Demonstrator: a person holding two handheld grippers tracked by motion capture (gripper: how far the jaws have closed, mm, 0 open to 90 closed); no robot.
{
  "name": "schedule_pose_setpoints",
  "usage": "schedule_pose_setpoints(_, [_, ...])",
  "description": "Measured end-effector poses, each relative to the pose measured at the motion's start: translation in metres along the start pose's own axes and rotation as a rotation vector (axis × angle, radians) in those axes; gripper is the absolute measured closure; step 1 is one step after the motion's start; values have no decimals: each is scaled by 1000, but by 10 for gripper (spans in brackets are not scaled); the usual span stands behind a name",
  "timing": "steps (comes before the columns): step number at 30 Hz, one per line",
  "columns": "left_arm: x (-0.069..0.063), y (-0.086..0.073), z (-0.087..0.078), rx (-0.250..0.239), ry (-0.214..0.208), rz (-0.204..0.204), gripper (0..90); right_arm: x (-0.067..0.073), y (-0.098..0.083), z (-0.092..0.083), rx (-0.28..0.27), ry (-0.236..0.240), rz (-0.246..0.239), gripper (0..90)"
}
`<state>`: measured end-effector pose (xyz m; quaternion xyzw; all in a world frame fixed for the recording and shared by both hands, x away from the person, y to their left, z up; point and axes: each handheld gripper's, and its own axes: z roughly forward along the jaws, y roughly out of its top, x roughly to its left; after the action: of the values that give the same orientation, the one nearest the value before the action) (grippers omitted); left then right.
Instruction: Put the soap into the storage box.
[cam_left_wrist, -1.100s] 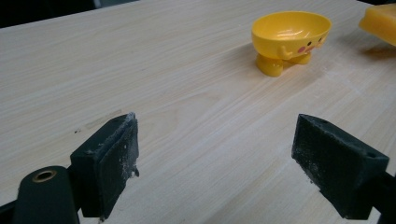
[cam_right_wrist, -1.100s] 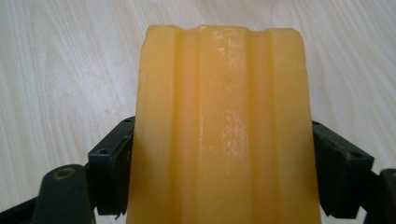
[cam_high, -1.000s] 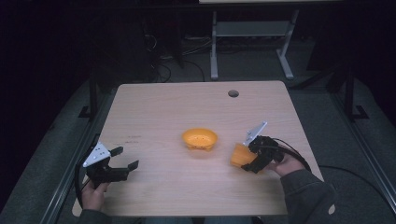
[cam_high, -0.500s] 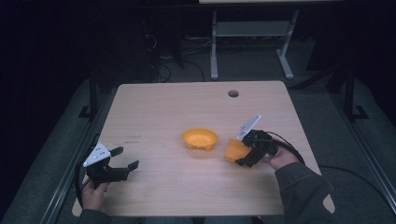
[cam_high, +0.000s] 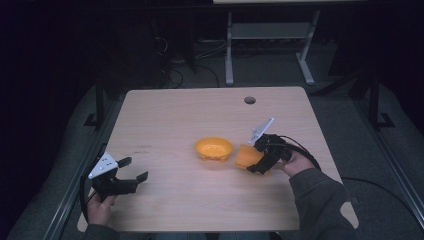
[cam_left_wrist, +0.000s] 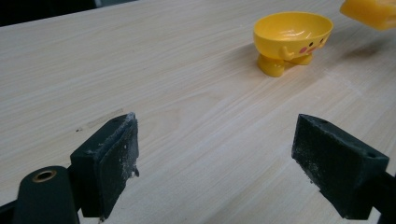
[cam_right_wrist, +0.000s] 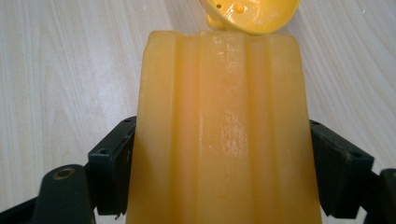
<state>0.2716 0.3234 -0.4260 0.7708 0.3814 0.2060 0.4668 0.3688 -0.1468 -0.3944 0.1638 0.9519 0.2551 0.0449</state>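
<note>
A small yellow bowl (cam_high: 214, 148) with little feet and a painted face stands near the middle of the wooden table (cam_high: 175, 115); it also appears as the bowl (cam_left_wrist: 292, 39) and bowl (cam_right_wrist: 252, 14). My right gripper (cam_high: 256, 161) is shut on a ridged orange block (cam_high: 246, 156), held just right of the bowl and slightly above the table. The block (cam_right_wrist: 224, 135) sits between both jaws, and its end shows as the block (cam_left_wrist: 371, 11). My left gripper (cam_high: 134, 169) rests open at the table's front left, with nothing between its pads (cam_left_wrist: 109, 161).
A round cable hole (cam_high: 249, 100) lies near the table's far edge. Beyond the table stands a grey metal frame (cam_high: 265, 45) on a dark floor. Bare wood stretches between the left gripper and the bowl.
My right gripper has carried the orange block leftward, toward the bowl, until it is right beside it. The left gripper has stayed put.
</note>
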Motion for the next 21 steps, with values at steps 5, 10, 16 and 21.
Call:
schedule_pose_setpoints(5, [0,0,0,-2,0,-2,141,-2,11,-1,-3,-8,-30,206])
schedule_pose_setpoints(10, [0,0,0,-4,0,-2,141,-2,19,-1,-5,-5,-37,206])
schedule_pose_setpoints(16, [1,0,-1,-6,0,-3,141,-4,28,-3,-22,-3,-54,206])
schedule_pose_setpoints(21, [0,0,0,-4,-1,-1,141,-5,34,-3,-15,-6,-63,206])
